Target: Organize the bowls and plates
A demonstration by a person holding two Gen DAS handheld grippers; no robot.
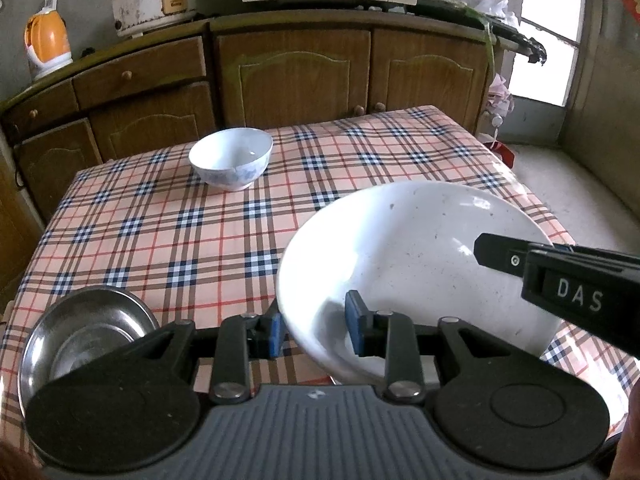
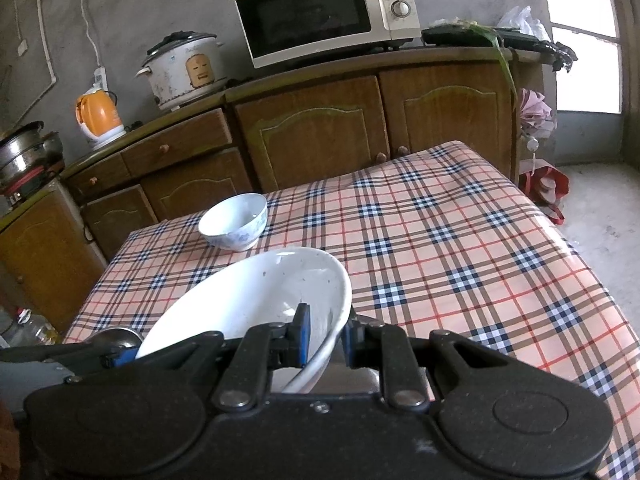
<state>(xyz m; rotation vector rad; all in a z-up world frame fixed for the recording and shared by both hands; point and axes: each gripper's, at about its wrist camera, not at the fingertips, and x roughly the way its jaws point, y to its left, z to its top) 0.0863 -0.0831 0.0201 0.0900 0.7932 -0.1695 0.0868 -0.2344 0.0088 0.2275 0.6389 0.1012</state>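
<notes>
A large white plate (image 1: 408,256) is held tilted above the checked tablecloth; it also shows in the right wrist view (image 2: 256,296). My left gripper (image 1: 316,328) is shut on its near rim, one pad inside, one outside. My right gripper (image 2: 326,334) is shut on the plate's right rim; its body shows in the left wrist view (image 1: 560,280). A small white and blue bowl (image 1: 231,158) stands upright at the far left of the table, also in the right wrist view (image 2: 234,220). A steel bowl (image 1: 86,332) sits at the near left, left of my left gripper.
The table (image 2: 460,248) with the pink checked cloth stands before wooden cabinets (image 1: 296,76). On the counter are a microwave (image 2: 324,12), a rice cooker (image 2: 184,70) and an orange kettle (image 2: 98,118). Floor and a door lie to the right.
</notes>
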